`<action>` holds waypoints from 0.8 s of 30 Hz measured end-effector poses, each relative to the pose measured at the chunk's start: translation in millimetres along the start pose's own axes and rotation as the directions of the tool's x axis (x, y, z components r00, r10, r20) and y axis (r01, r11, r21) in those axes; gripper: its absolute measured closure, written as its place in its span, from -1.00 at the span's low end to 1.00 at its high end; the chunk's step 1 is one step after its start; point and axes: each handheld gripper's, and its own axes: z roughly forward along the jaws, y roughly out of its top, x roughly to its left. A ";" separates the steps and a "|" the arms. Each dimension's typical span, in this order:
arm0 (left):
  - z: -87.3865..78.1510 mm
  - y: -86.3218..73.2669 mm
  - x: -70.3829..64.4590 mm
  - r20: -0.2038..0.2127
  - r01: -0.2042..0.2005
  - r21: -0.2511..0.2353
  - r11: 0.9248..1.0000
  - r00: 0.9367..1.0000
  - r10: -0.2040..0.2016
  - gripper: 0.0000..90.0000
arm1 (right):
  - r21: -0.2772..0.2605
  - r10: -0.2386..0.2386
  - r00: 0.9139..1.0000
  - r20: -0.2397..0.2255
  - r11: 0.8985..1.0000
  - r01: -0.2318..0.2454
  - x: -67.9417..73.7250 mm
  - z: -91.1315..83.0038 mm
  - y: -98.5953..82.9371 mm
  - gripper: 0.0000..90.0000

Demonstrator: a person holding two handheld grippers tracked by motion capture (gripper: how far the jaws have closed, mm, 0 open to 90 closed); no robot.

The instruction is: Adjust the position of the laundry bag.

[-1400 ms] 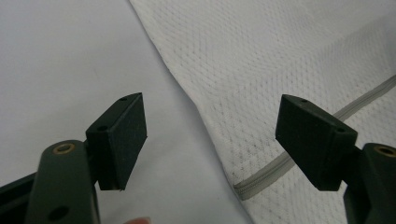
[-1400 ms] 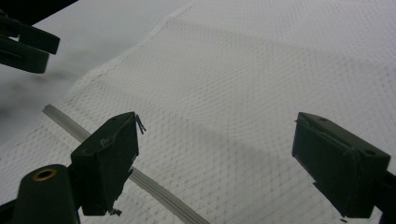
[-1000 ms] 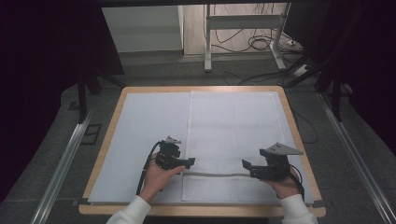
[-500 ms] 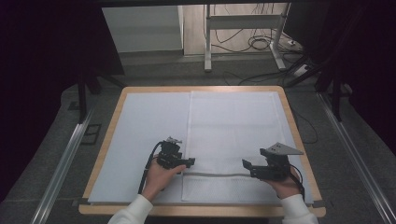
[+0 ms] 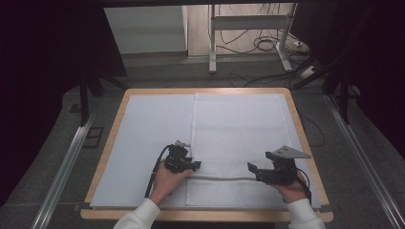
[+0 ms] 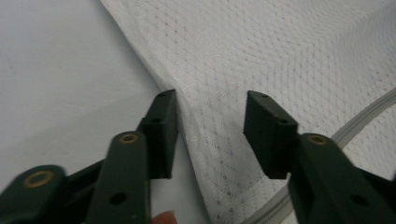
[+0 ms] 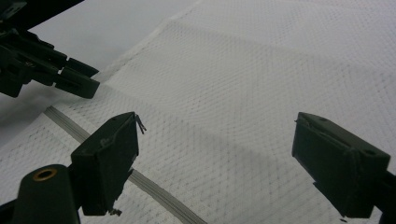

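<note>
A white mesh cloth (image 5: pixel 239 129) lies flat on the right half of the table, with a grey zipper band (image 5: pixel 219 178) across its near part. My left gripper (image 5: pixel 195 165) sits at the cloth's left edge, open, its jaws straddling that edge (image 6: pixel 187 112). My right gripper (image 5: pixel 252 169) hovers over the cloth's near right part, open wide, with the mesh (image 7: pixel 243 93) and the zipper band (image 7: pixel 154 186) below it. The left gripper (image 7: pixel 70 77) also appears far off in the right gripper view.
The table has a wooden rim (image 5: pixel 205 90) and a pale grey mat (image 5: pixel 148 124) under the cloth. Beyond it are a metal desk frame (image 5: pixel 248 28), cables (image 5: pixel 267 45) on the floor and floor rails (image 5: pixel 67 167) at both sides.
</note>
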 end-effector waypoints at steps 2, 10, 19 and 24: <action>0.5 1.0 0.3 -0.010 -0.005 0.003 1.000 1.000 0.005 0.59 | 0.001 0.002 1.000 0.001 1.000 -0.002 -0.4 0.2 -0.3 -0.68; 0.4 -0.7 6.5 -0.007 0.011 -0.006 1.000 1.000 -0.012 0.97 | -0.003 0.011 1.000 0.000 1.000 -0.011 -2.4 -1.0 0.2 -0.68; -5.0 -0.8 9.3 0.020 0.028 -0.030 0.999 0.999 -0.027 0.98 | 0.034 0.029 0.999 0.044 0.999 -0.031 -3.8 0.1 5.1 -0.66; -8.9 -0.5 11.8 0.038 0.041 -0.048 0.998 0.998 -0.040 0.99 | 0.061 0.023 0.998 0.055 0.998 -0.026 -2.8 -1.1 19.1 -0.65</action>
